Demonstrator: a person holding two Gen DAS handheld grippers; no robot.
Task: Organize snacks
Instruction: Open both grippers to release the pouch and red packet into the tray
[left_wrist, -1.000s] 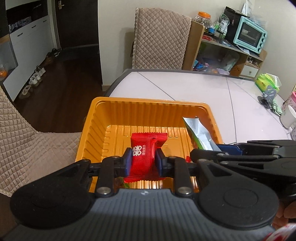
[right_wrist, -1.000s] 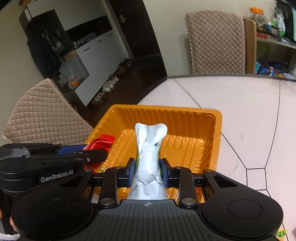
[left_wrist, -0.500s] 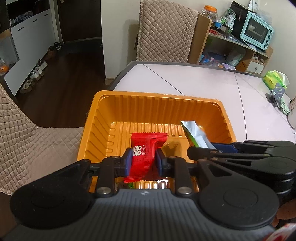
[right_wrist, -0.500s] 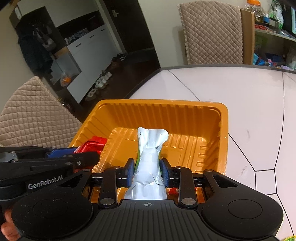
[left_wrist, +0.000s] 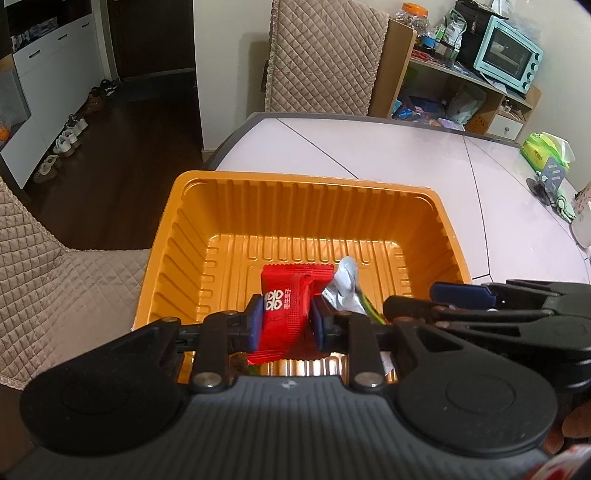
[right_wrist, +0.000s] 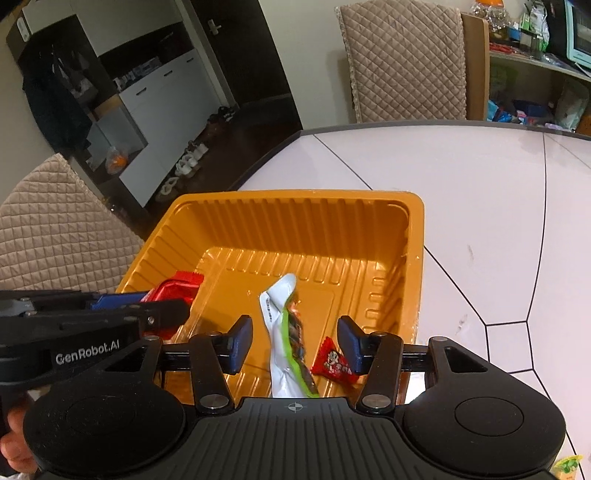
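Left gripper (left_wrist: 286, 325) clamps red packet (left_wrist: 291, 306) | right gripper (right_wrist: 293, 343) opening, pads clear of silver packet (right_wrist: 282, 332) | both over orange tray (right_wrist: 295, 225)

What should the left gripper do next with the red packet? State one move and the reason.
Probably open the left gripper and drop the red packet: it is pinched over the orange tray. The right gripper is opening, and its silver packet sits loose between the fingers, in the tray.
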